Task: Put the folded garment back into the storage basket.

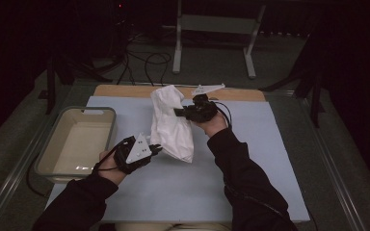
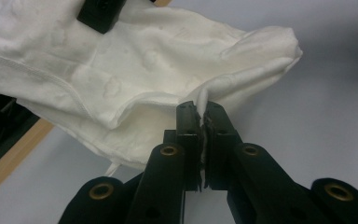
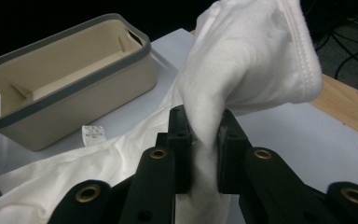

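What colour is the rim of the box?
Grey, on a cream box; the rim shows best in the right gripper view.

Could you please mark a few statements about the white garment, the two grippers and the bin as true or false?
1. The left gripper is shut on an edge of the white garment. True.
2. The right gripper is open and apart from the garment. False: it is shut on a bunch of the cloth.
3. The garment lies inside the beige bin. False: it is held over the blue mat, right of the bin.
4. The bin holds nothing visible. True.
5. A small label shows on the garment. True.
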